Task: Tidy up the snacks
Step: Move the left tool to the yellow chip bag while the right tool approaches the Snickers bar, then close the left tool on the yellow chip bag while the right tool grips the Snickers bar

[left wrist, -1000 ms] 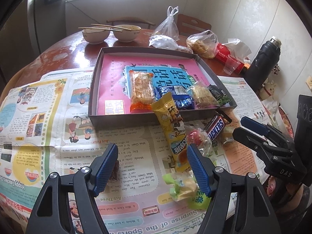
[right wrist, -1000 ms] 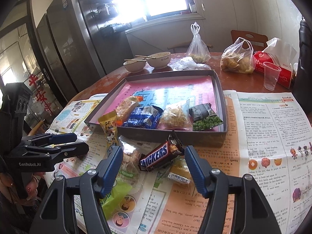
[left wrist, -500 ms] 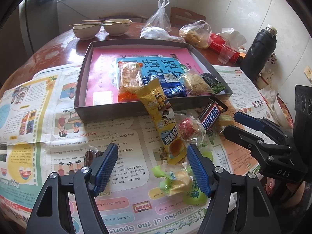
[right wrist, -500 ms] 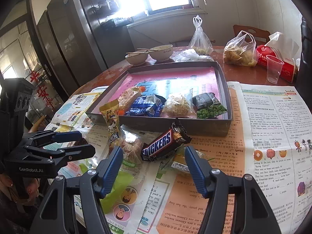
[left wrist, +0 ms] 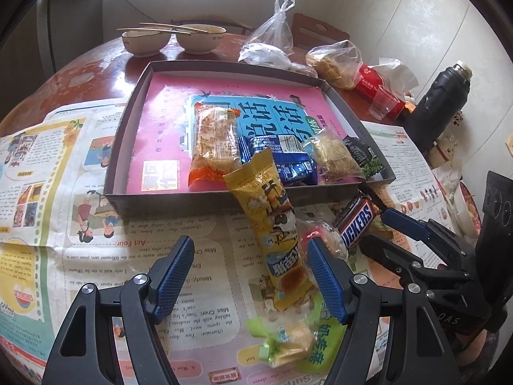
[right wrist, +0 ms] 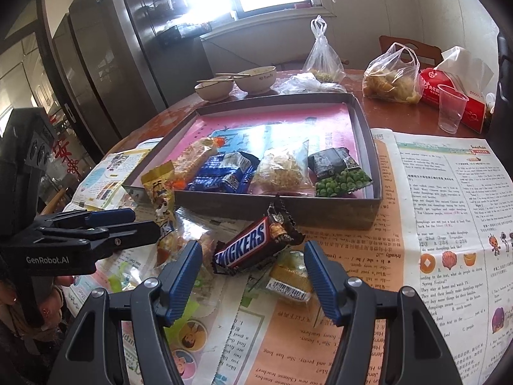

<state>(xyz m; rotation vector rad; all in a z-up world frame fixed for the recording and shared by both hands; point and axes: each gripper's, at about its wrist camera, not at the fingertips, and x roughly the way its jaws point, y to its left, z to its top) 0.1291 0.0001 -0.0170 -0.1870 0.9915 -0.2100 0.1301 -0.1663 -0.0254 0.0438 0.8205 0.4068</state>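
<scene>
Two hand-held grippers hang over a newspaper-covered counter (right wrist: 449,211), both released and empty. The left hand-held gripper (left wrist: 250,269) has its jaws spread beside a yellow snack packet (left wrist: 272,224) that leans on the front wall of a shallow box (left wrist: 128,128) at 12 o'clock. The right hand-held gripper (right wrist: 253,276) frames a chocolate bar (right wrist: 253,243) lying on the paper just before the box, where four snack packs sit along the front edge.
</scene>
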